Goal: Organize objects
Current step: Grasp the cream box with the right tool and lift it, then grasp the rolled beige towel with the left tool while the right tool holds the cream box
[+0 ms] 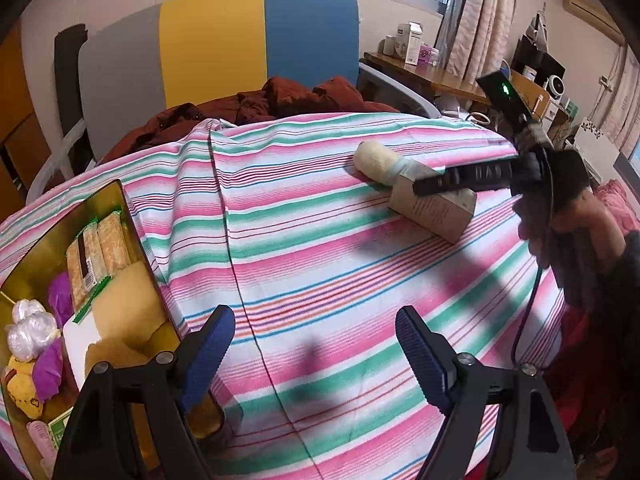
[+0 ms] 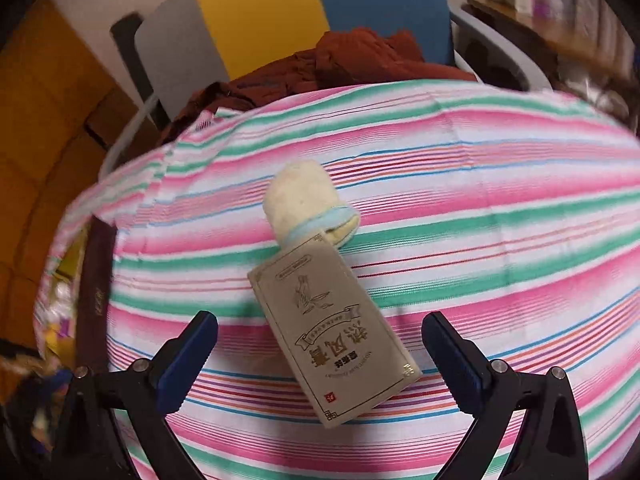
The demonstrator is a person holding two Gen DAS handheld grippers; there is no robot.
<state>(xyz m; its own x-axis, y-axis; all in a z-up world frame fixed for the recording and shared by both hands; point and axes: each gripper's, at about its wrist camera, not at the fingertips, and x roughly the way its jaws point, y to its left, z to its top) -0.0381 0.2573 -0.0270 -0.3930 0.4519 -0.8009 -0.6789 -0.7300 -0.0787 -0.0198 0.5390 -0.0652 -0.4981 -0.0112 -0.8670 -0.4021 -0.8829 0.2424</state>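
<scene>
A beige carton with gold print (image 2: 332,344) lies flat on the striped bedspread (image 2: 500,208), pointing between the open fingers of my right gripper (image 2: 320,320), which hovers just above it. A rolled cream cloth (image 2: 300,200) touches the carton's far end. In the left wrist view the same carton (image 1: 436,212) and roll (image 1: 378,162) lie at the upper right, under the right gripper (image 1: 432,186). My left gripper (image 1: 314,320) is open and empty over the bedspread, just right of a gold tin (image 1: 132,216) that holds cracker packets (image 1: 98,256) and small wrapped items.
A rust-red blanket (image 1: 280,100) is bunched at the head of the bed, before a grey, yellow and blue headboard (image 1: 224,40). A wooden desk (image 1: 432,76) with boxes stands at the far right. A hand (image 1: 560,220) holds the right gripper.
</scene>
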